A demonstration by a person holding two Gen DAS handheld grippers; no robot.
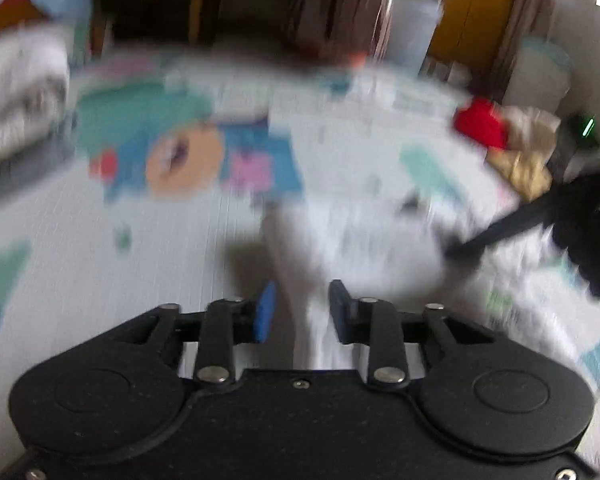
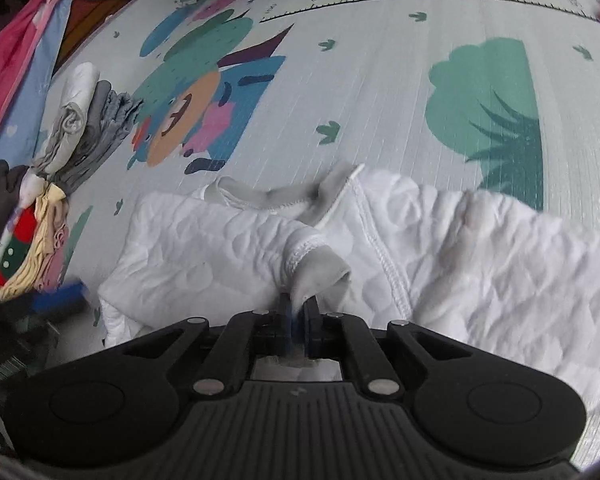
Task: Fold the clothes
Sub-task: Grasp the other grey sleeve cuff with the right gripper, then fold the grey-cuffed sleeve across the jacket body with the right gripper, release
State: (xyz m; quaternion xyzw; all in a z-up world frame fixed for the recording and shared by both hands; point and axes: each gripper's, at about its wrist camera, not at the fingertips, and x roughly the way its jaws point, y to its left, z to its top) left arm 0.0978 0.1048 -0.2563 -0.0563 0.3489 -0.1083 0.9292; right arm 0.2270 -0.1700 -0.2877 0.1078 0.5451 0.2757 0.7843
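With the right claw [image 2: 298, 312] clamped on the cuff [image 2: 316, 268] and the left claw [image 1: 300, 312] apparently gripping the shirt [image 2: 460, 248], even tension is advised.

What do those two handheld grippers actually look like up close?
Both look alike: a wide black plastic body with two round caps, black linkage bars joined by silver pins, and two short fingers faced with blue pads. The left gripper has a smooth, speckled top; the right gripper has a ribbed top. No hand or sleeve shows in either view.
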